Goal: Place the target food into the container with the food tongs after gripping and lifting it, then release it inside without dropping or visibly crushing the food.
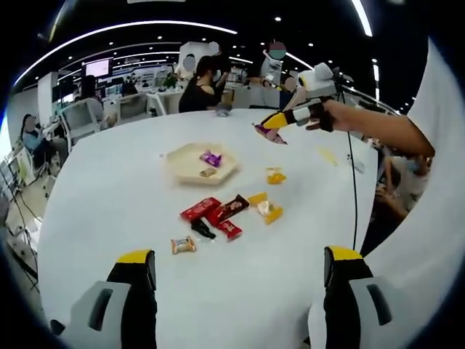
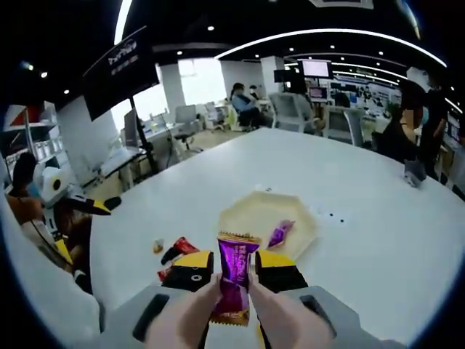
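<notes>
In the left gripper view, the left gripper [image 1: 240, 280] is hovering with its jaws spread wide over the white table [image 1: 109, 196], where snacks [image 1: 225, 211] are lying near a beige tray [image 1: 190, 166], while the right gripper [image 1: 270, 132] is hanging above the table's far side. In the right gripper view, the right gripper [image 2: 234, 270] is pinching a purple candy packet [image 2: 235, 280] above the table [image 2: 378, 218], just short of the tray [image 2: 254, 214], which is holding another purple candy [image 2: 280, 233]

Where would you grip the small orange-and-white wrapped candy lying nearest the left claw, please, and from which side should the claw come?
Grip the small wrapped candy across its plump middle, coming from above with the left claw, which stands open. It lies flat on the white table with twisted ends out to either side, so the narrow body fits between the jaws. The black packet lies close by, so I'd descend carefully.
</notes>
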Action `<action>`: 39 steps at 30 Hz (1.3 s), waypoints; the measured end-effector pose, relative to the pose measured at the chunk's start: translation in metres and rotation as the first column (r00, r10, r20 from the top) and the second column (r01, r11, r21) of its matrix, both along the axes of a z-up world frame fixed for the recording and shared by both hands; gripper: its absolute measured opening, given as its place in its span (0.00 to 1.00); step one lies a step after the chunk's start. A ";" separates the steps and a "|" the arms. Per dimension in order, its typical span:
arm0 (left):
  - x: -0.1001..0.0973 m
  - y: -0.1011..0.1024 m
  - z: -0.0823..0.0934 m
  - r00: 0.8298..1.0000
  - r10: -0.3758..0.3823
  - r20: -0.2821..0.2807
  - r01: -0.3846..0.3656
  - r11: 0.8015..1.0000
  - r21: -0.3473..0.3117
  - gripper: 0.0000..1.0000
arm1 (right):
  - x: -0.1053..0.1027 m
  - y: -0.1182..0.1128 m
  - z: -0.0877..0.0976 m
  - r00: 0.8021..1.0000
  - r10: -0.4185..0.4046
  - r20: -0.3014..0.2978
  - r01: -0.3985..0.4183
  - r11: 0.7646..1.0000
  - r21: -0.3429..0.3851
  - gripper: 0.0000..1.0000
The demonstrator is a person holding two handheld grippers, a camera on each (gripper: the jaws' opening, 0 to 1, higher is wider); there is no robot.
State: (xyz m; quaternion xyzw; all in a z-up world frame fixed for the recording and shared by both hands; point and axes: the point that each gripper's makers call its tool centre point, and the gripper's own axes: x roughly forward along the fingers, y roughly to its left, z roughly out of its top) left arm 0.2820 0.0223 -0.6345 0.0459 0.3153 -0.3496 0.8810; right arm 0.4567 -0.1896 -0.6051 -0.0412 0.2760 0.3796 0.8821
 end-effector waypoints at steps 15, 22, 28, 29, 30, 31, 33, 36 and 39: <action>0.002 0.006 0.002 1.000 0.023 0.007 -0.023 1.000 0.001 0.96 | 0.028 0.018 -0.004 0.999 0.040 -0.003 -0.040 0.998 -0.045 0.21; 0.002 0.009 0.001 0.999 0.033 0.004 -0.033 0.999 0.004 0.96 | 0.040 0.026 -0.005 0.998 0.068 -0.004 -0.068 0.995 -0.068 0.21; 0.000 0.011 0.001 0.999 0.041 0.003 -0.041 0.999 0.004 0.96 | 0.052 0.034 -0.006 0.996 0.088 -0.006 -0.089 0.993 -0.079 0.21; 0.000 0.011 0.001 0.999 0.043 0.004 -0.043 0.999 0.005 0.96 | 0.053 0.035 -0.006 0.996 0.090 -0.006 -0.091 0.993 -0.079 0.21; 0.000 0.012 0.001 0.999 0.044 0.004 -0.044 0.999 0.005 0.96 | 0.055 0.036 -0.006 0.996 0.092 -0.005 -0.092 0.993 -0.079 0.21; 0.000 0.012 0.002 0.999 0.046 0.004 -0.046 0.999 0.006 0.96 | 0.056 0.037 -0.005 0.996 0.094 -0.004 -0.094 0.992 -0.078 0.21; 0.001 0.014 0.002 0.999 0.052 0.004 -0.052 0.999 0.006 0.96 | 0.061 0.039 -0.006 0.995 0.098 -0.006 -0.098 0.992 -0.079 0.21; 0.000 0.015 0.002 0.998 0.057 0.003 -0.057 0.998 0.007 0.96 | 0.065 0.042 -0.007 0.994 0.105 -0.008 -0.106 0.991 -0.086 0.21; 0.000 0.018 0.002 0.998 0.063 0.002 -0.063 0.998 0.009 0.96 | 0.069 0.044 -0.008 0.993 0.115 -0.011 -0.116 0.989 -0.095 0.21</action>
